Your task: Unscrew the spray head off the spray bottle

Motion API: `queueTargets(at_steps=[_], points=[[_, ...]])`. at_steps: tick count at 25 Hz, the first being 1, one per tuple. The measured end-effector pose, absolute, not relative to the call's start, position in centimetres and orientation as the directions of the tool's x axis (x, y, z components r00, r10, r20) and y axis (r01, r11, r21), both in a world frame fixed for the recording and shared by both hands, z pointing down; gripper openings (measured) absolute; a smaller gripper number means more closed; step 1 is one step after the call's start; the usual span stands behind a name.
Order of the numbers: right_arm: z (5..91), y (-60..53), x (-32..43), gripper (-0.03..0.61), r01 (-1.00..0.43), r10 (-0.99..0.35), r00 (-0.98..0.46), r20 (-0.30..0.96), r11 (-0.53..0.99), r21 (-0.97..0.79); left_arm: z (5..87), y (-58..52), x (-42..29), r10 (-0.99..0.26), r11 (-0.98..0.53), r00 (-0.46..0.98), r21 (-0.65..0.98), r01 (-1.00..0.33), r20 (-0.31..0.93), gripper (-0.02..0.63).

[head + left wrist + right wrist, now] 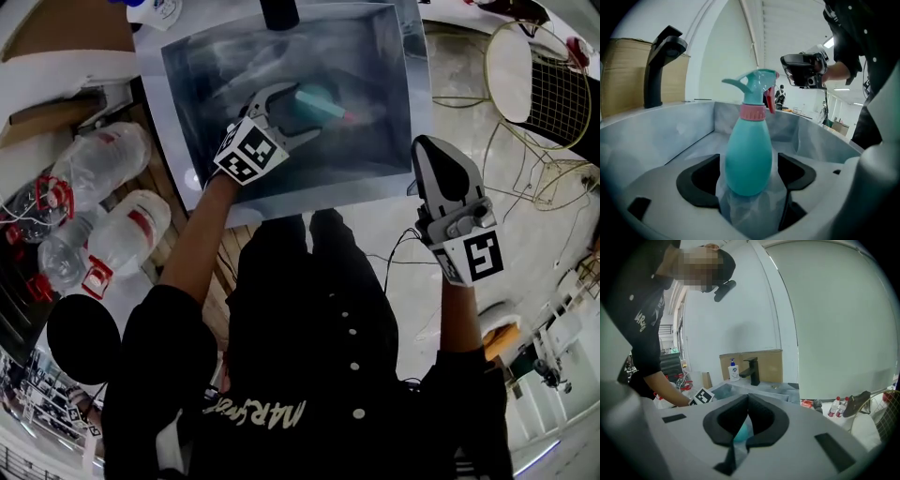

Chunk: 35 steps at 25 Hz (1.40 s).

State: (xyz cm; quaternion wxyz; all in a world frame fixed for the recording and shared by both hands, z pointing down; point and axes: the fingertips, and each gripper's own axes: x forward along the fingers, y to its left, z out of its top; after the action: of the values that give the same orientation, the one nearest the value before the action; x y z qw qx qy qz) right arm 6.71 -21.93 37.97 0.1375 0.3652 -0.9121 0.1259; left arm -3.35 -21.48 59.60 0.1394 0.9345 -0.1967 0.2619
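Observation:
A teal spray bottle (pixel 749 150) with a pink collar (pixel 753 112) and a teal spray head (pixel 757 83) stands upright in the steel sink (pixel 375 178). My left gripper (pixel 749 180) is down in the sink and open, its black pads on either side of the bottle's lower body with gaps showing. From the head view, the left gripper (pixel 302 112) reaches around the bottle (pixel 319 103). My right gripper (pixel 436 155) is shut and empty, held outside the sink's front right corner. In the right gripper view its jaws meet (pixel 748 404), a sliver of the teal bottle (pixel 742 431) behind them.
A black faucet (pixel 658 65) rises at the sink's back edge, with a soap pump bottle (pixel 733 370) and a cardboard box (pixel 764 364) near it. Several large water bottles (pixel 103 169) lie left of the sink. A wire chair (pixel 539 84) stands at the right.

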Motion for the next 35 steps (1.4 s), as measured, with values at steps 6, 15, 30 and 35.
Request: queueTargets(at_steps=[6,15,30,35], points=[[39.3,-23.0,5.7,0.014,-0.679,-0.604,-0.712,0.359,0.722,-0.130,60.6,-22.2,-2.0,-0.281,-0.905,0.805,0.136,-0.403,0.523,0.379],[40.8,-23.3,1.8,0.092,-0.534,-0.463,-0.789,0.403,0.842,-0.078,60.8,-22.4,-1.9,-0.284,-0.917,0.823,0.112,-0.383,0.492,0.371],[49.9,-23.7,-5.3,0.114,-0.210,-0.133,-0.816,0.563,0.975,-0.074,60.7,-22.7,-1.7,-0.268,-0.926,0.844,0.118,-0.359,0.465,0.370],[50.0,-23.4,-5.5,0.117,-0.048,0.004,-0.835,0.551,0.996,-0.081,61.0,-22.7,-2.0,-0.259,-0.932,0.847,0.109,-0.345,0.463,0.367]])
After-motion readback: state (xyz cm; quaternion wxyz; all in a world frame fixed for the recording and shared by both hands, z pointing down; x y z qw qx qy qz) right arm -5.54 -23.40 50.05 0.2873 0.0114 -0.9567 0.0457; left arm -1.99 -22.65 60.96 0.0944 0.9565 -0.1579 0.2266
